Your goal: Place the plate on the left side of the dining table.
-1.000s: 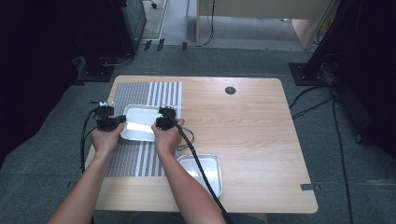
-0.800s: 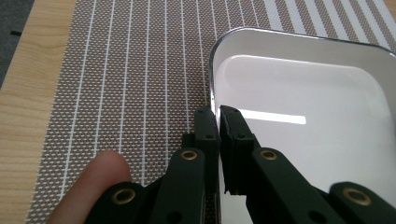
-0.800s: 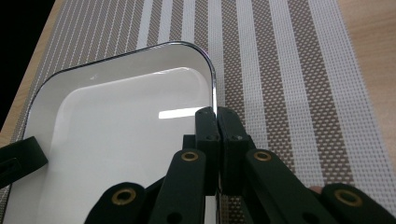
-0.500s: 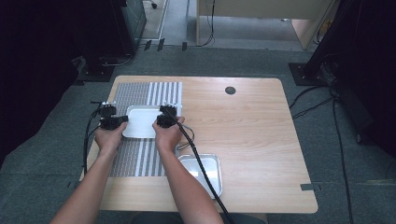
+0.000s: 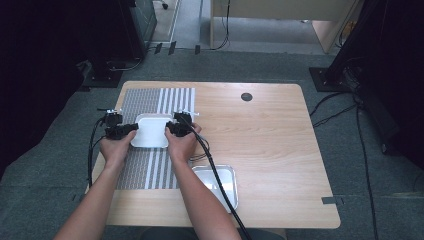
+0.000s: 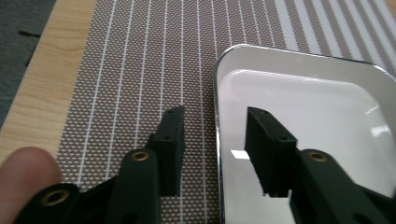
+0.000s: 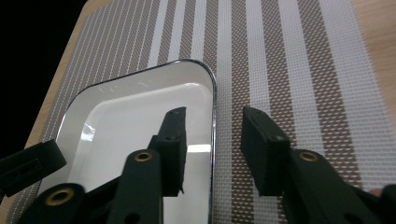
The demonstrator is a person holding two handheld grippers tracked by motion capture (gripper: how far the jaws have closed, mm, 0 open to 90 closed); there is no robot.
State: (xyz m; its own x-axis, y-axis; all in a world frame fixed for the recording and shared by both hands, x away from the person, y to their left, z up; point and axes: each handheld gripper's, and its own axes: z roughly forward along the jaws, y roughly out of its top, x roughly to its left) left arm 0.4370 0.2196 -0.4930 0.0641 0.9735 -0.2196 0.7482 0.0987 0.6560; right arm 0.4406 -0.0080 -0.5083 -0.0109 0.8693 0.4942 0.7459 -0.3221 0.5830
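A shiny white-lined metal tray [image 5: 150, 131] lies flat on a brown-and-white striped placemat [image 5: 150, 172]. My left gripper [image 5: 132, 128] is at its left rim and my right gripper [image 5: 171, 128] at its right rim. In the left gripper view the tray [image 6: 303, 98] has its rim between the jaws of the left gripper [image 6: 215, 112], with gaps on both sides. In the right gripper view the right gripper [image 7: 213, 112] straddles the rim of the tray [image 7: 140, 107] the same way. Both pairs of jaws have just been opening and neither pad presses on the rim.
A second metal tray [image 5: 227, 175] lies on the bare wood near the table's front edge, with the right gripper's cable [image 5: 215, 175] trailing across it. A dark round grommet [image 5: 246, 96] sits at the back of the table. The left gripper's jaw [image 7: 28, 163] shows beyond the tray.
Both pairs of jaws have come apart from the tray's rims. The hands and the tray have hardly shifted on the placemat.
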